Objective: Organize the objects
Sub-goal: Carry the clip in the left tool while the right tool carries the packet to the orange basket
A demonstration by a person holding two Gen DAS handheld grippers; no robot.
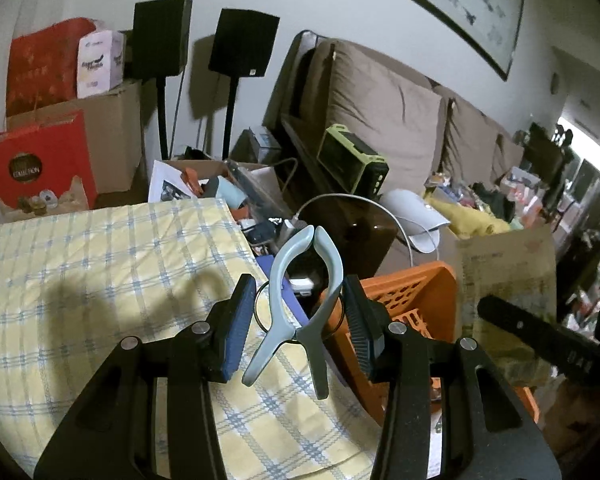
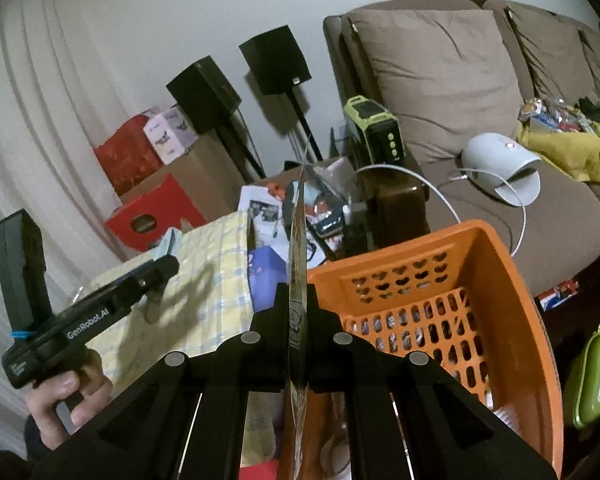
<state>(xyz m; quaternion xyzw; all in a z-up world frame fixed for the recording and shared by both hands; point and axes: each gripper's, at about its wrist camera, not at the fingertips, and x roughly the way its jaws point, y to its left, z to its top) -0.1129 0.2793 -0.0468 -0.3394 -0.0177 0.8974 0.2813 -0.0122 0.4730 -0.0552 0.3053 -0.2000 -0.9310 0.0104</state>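
Left claw [image 1: 298,324]: spread wide, the clip [image 1: 300,304] between its fingers — whether a pad touches it, I cannot tell.
Clip: pale blue, stiff plastic, sprung; probably light and slippery. Best pinched across its handles.
Right claw [image 2: 298,312]: pressed on a thin card [image 2: 297,240], edge-on, just left of the basket [image 2: 432,292].
Card: light, bendy — grip low.

The orange basket [image 1: 412,292] is partly hidden behind the clip [image 1: 300,300] and the left gripper [image 1: 298,320] in the left view. In the right view its near corner is cut off by the bottom edge, and the flat packet [image 2: 298,280] shows only edge-on, its print unreadable. Sofa clutter [image 1: 500,200] is too small to identify.
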